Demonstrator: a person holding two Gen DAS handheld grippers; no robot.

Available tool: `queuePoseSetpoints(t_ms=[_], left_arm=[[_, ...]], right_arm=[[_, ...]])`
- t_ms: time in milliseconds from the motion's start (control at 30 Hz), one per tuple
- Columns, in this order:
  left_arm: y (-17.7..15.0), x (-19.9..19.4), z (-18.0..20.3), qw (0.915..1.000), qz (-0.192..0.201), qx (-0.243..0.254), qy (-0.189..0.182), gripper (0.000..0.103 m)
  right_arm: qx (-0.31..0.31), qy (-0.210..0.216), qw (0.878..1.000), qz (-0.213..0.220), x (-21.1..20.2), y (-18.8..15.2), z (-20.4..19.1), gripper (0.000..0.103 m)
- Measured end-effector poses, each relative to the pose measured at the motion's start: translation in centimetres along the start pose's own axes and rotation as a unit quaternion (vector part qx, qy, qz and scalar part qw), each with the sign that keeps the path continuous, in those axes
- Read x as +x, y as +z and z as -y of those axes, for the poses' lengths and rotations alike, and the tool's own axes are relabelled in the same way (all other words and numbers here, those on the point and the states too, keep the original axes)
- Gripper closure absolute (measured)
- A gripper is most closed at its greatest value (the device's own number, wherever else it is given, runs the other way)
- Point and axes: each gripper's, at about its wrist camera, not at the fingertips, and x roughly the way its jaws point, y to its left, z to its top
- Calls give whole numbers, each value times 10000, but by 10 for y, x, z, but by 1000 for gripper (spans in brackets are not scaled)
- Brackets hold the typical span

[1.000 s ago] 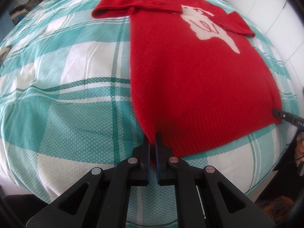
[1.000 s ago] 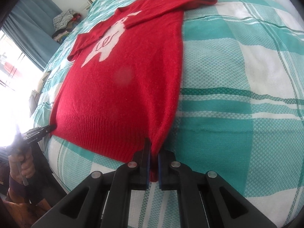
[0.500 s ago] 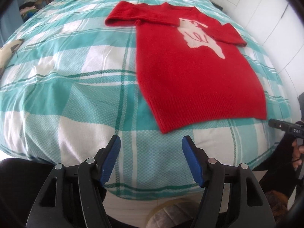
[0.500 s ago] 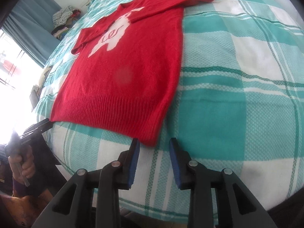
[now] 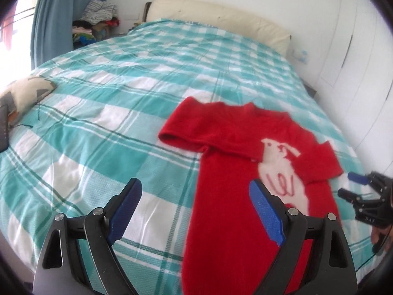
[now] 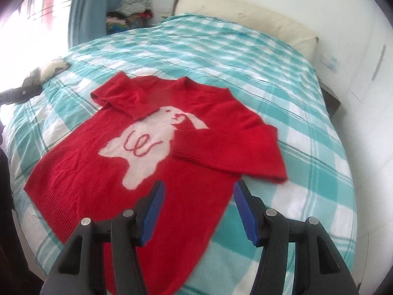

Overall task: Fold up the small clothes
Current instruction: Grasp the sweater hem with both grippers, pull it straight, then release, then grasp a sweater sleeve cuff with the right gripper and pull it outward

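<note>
A red knit sweater with a white rabbit design lies flat on the bed, both sleeves folded in across the chest. My left gripper is open and empty, held above the sweater's left side. My right gripper is open and empty, held above the sweater's lower right side. The right gripper also shows at the right edge of the left wrist view, beside the folded sleeve. The left gripper shows at the left edge of the right wrist view.
The bed has a teal and white checked cover and a cream headboard. A small patterned cushion lies at the bed's left edge. A pile of clothes sits by the blue curtain. White wardrobe doors stand on the right.
Both grippers let go of the sweater's bottom hem corners, opened wide, and rose and moved forward over the sweater. The sweater now lies flat.
</note>
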Motion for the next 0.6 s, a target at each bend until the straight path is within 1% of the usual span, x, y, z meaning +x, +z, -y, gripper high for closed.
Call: queuePoseSetpoints(t_ms=[33, 67, 167, 233, 267, 300, 333, 367, 400, 433, 467, 500, 533, 600], left_arm=[[-4, 8, -1, 9996, -216, 96, 137, 15], [-7, 13, -2, 9992, -349, 126, 133, 15], [-9, 19, -9, 9989, -464, -8, 101, 15], [-8, 21, -11, 9986, -510, -62, 126, 15], [-8, 22, -11, 9985, -535, -98, 106, 15], [-7, 23, -12, 9983, -562, -139, 61, 15], [-7, 23, -12, 9981, -593, -173, 11, 15], [-7, 23, -10, 9978, -626, -191, -32, 15], [-7, 23, -10, 9977, -651, -188, -64, 15], [-8, 22, -8, 9976, -660, -167, -79, 15], [-8, 21, -7, 9978, -649, -140, -78, 15], [-8, 19, -6, 9980, -626, -111, -68, 15], [-8, 18, -5, 9981, -600, -86, -54, 15], [-8, 15, -5, 9984, -558, -70, -26, 15]], right_arm=[[-184, 92, 9998, -80, 20, 9, -6, 45], [-309, 163, 9993, -159, 39, 15, -12, 45], [-257, 324, 9985, -352, 91, 24, -16, 45], [-142, 406, 9979, -481, 121, 21, -12, 45], [-61, 467, 9974, -543, 131, 19, -8, 47], [99, 454, 9976, -522, 134, 17, -1, 66], [307, 359, 9977, -482, 132, 15, 9, 82], [602, 318, 9969, -388, 124, 13, 24, 95], [944, 320, 9948, -204, 112, 12, 42, 95], [1249, 221, 9919, -39, 98, 8, 63, 95], [1587, 87, 9872, 117, 83, 1, 88, 95], [1980, -49, 9798, 260, 66, -8, 117, 95], [2398, -199, 9699, 381, 50, -21, 147, 95], [3228, -548, 9432, 560, 17, -52, 207, 95]])
